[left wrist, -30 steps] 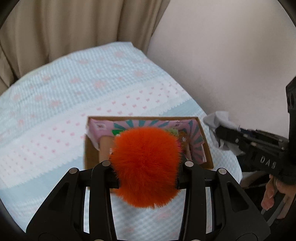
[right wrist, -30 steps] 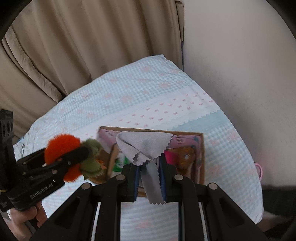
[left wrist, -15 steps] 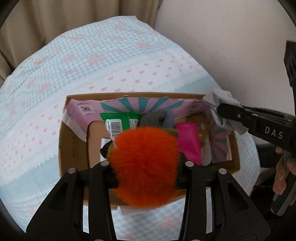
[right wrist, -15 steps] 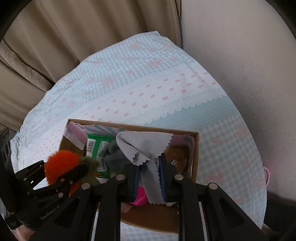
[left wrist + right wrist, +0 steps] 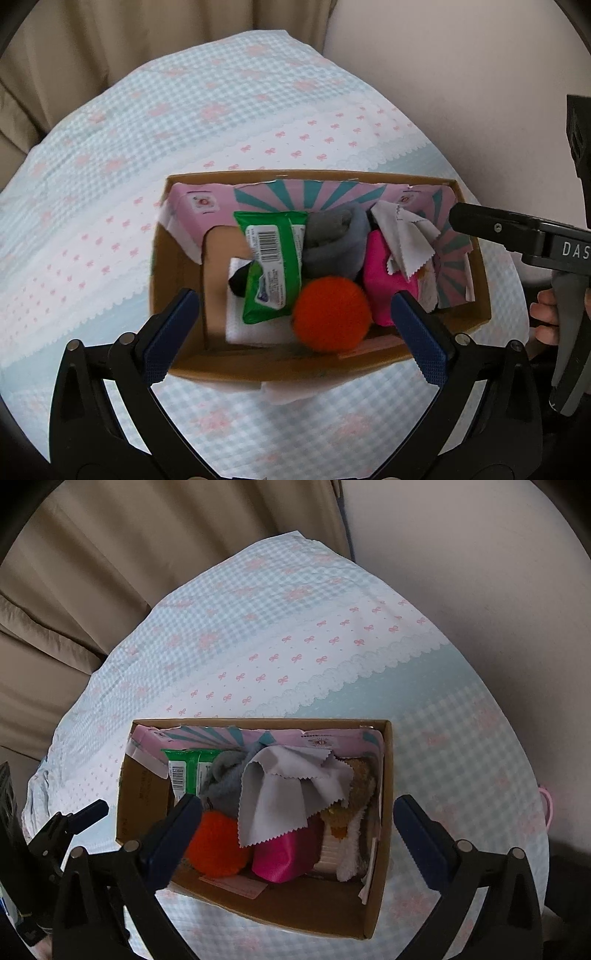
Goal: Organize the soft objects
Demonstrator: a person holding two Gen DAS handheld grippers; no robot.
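An open cardboard box sits on the checked tablecloth. Inside lie an orange fluffy ball, a grey zigzag-edged cloth, a green wipes pack, a rolled grey sock, a pink pouch and a brown plush toy. My left gripper is open and empty above the box's near edge. My right gripper is open and empty above the box; it also shows at the right of the left wrist view.
The table carries a light blue checked cloth with pink bows. Beige curtains hang behind it and a plain wall stands to the right. A pink ring shows at the table's right edge.
Both grippers opened. The orange ball dropped from my left gripper into the box, and the grey cloth dropped from my right gripper onto the items inside.
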